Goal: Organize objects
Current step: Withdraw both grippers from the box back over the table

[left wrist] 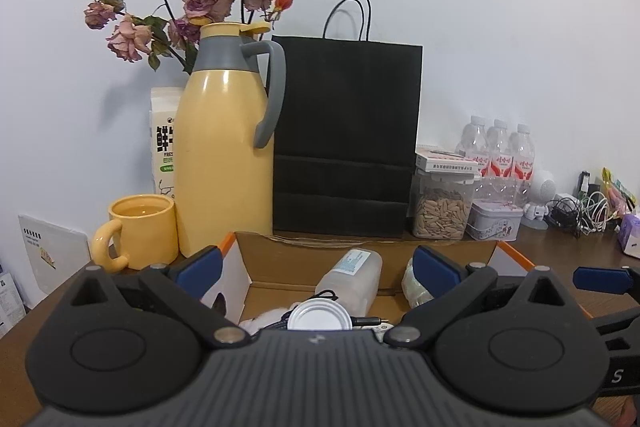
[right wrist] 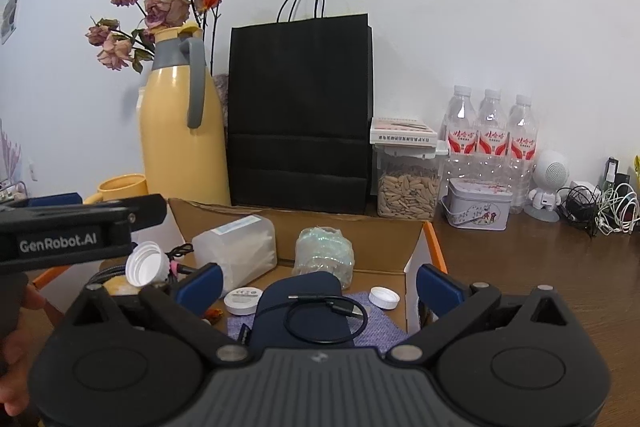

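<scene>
Looks mostly done: the cardboard box (right wrist: 416, 259) is already loaded with a translucent plastic container (right wrist: 236, 247), navy pouch (right wrist: 304, 307), black cable (right wrist: 326, 321) and caps, while both the left gripper (left wrist: 316, 269) and right gripper (right wrist: 318, 283) are held wide open, empty, above it.

Glossy jug (left wrist: 222, 147), matt paper bag (left wrist: 346, 143)

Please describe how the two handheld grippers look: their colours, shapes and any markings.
Both grippers, left gripper and right gripper, have matte black linkage arms with round pivot discs, silver pins, a ribbed grey body and blue finger pads. The left one bears white "GenRobot.AI" lettering on its side.
</scene>
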